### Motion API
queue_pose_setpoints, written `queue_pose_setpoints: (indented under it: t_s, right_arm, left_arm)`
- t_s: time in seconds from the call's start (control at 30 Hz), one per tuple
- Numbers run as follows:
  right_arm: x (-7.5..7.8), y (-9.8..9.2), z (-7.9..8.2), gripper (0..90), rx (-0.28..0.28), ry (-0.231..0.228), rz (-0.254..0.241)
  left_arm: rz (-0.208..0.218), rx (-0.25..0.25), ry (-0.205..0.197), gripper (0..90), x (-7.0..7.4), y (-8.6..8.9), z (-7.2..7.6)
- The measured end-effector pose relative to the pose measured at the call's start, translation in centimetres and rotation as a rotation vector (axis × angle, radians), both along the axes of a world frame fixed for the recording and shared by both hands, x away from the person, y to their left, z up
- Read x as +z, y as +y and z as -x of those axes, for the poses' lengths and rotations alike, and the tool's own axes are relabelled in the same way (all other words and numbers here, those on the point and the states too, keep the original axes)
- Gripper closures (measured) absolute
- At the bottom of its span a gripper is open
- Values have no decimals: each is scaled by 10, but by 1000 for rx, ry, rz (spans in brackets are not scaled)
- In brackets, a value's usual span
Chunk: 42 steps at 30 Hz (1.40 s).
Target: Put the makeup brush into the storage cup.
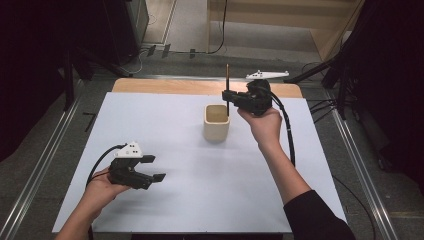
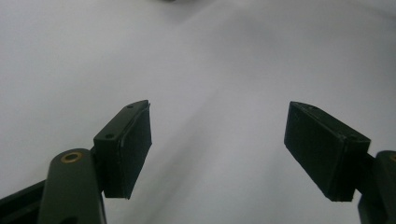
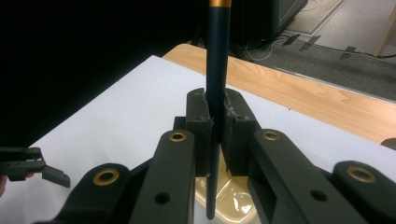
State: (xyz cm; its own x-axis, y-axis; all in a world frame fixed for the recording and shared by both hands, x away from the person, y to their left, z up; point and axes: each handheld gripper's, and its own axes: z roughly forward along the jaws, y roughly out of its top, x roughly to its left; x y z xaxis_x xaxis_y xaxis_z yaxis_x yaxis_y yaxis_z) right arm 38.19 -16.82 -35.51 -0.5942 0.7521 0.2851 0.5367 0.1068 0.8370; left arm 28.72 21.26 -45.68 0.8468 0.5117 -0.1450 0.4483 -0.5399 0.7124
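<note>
My right gripper (image 1: 229,97) is shut on a dark pen (image 1: 227,90) with a gold band, held upright over the cream square cup (image 1: 216,122) at the middle back of the table. In the right gripper view the pen (image 3: 217,70) stands clamped between the pads, its lower tip hanging over the cup's opening (image 3: 229,203). My left gripper (image 1: 152,167) rests low over the white sheet at the front left, jaws wide apart. In the left gripper view its pads (image 2: 128,149) have nothing between them, only the white surface.
A white sheet (image 1: 200,200) covers most of the wooden table (image 1: 175,86). Metal rails run along both sides on the floor. Black cables trail from both grippers. The left gripper (image 3: 32,170) also appears far off in the right gripper view.
</note>
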Motion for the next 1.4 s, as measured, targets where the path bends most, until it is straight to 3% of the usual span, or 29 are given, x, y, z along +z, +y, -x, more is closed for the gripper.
queue_pose_setpoints:
  t_s: [0.4, 0.67, 0.97, 1.4]
  right_arm:
    - [3, 5, -15, 833, -30, -7, 11]
    - [-2, 5, -25, 833, -63, -5, -5]
    - [-12, 9, -34, 832, -83, 0, 10]
    - [-20, 18, -35, 832, -84, -3, 28]
  left_arm:
    - [5, 6, -1, 242, 0, 1, -1]
    - [2, 4, -1, 242, 0, 1, -1]
    - [1, 0, -3, 242, 1, 1, 0]
    - [1, -2, 2, 242, 0, 1, 0]
